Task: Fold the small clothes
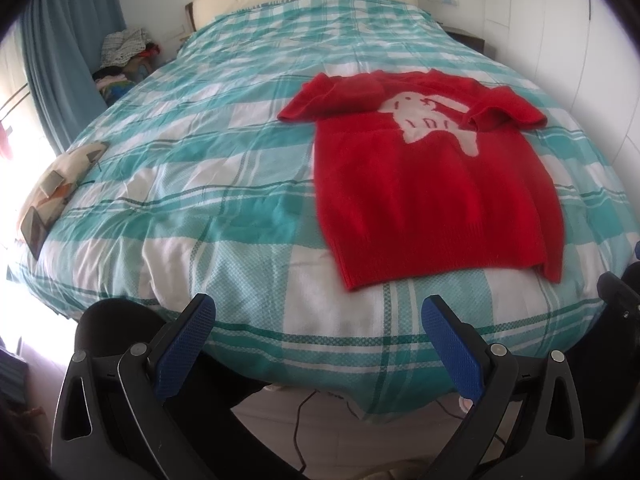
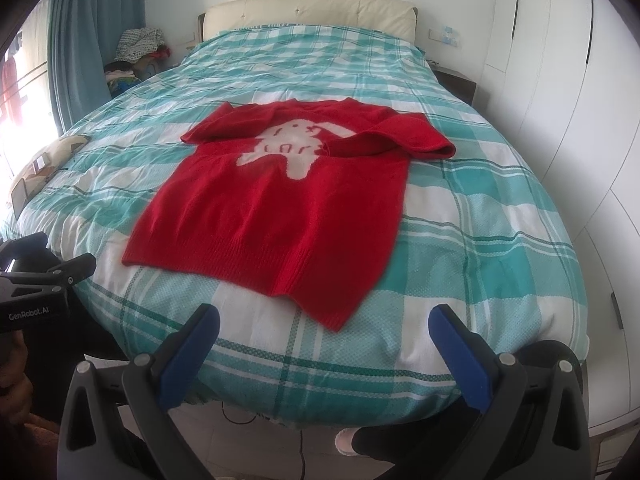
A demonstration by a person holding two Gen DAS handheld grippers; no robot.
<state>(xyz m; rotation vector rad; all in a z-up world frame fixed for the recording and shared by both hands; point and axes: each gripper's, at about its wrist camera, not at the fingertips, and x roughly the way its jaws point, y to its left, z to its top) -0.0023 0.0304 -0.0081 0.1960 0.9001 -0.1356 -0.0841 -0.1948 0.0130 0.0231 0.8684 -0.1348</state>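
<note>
Sweater (image 1: 436, 184) first, as we see it from the left wrist: red, with a pale animal figure on the chest, lying flat on the checked bedspread (image 1: 200, 184) toward the right of this view, hem nearest us and close to the foot of the bed. Both sleeves are already turned in across the chest. Our left gripper (image 1: 318, 344) hangs just off the bed's edge with its blue pads spread wide and nothing between them. It sits left of the hem's near corner, so we judge it must shift right before it can take that corner.

From the right wrist, the same sweater (image 2: 272, 216) lies nearer the middle, its hem running slantwise, with one corner pointing down toward us. Our right gripper (image 2: 324, 352) is likewise wide open and empty, short of the bed's edge, almost in line with that low corner. The other gripper's black body shows at the left edge.

The step in hand, as we read it, is folding the hem up toward the collar. To do it well we pinch both hem corners through both layers, lift them together, keep the hem taut between the grippers, and lay it down squarely over the folded sleeves without dragging the bedspread along.
</note>
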